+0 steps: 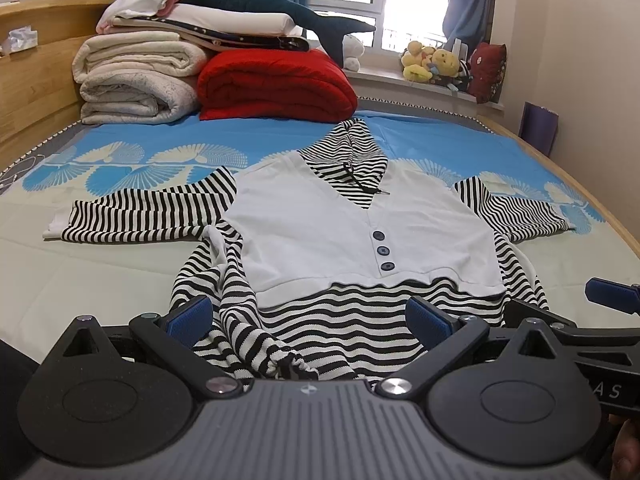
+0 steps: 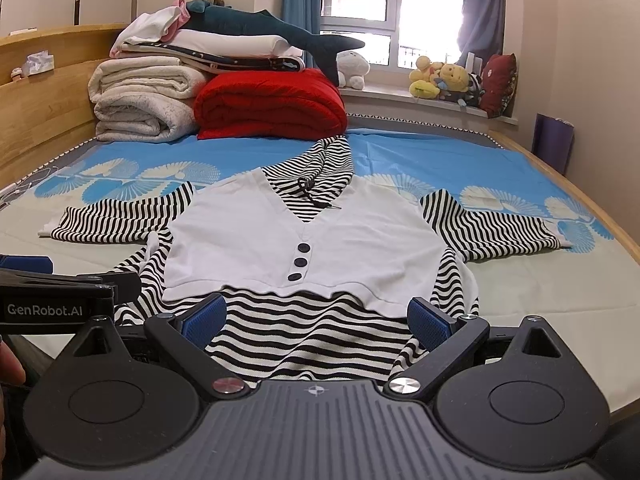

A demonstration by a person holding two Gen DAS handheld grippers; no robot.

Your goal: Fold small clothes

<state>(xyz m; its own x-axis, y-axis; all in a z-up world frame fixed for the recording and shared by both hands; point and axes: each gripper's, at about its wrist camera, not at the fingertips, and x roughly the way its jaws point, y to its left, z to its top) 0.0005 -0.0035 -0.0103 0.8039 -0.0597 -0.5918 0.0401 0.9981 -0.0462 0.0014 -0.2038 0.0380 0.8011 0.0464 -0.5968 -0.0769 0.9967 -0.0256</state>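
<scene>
One striped hooded top with a white vest front and three dark buttons lies flat on the bed, sleeves spread left and right. Only the left wrist view shows its near hem bunched into a twisted fold. Both tools, left tool and right tool, hover low over the near hem, released, jaws wide, side by side. Far behind sit folded blankets.

Your garment is a black-and-white striped hooded top with a white buttoned vest front. It lies flat and face up at the centre of the frame, sleeves spread to left and right, hood toward the top, its lower left hem bunched.
</scene>
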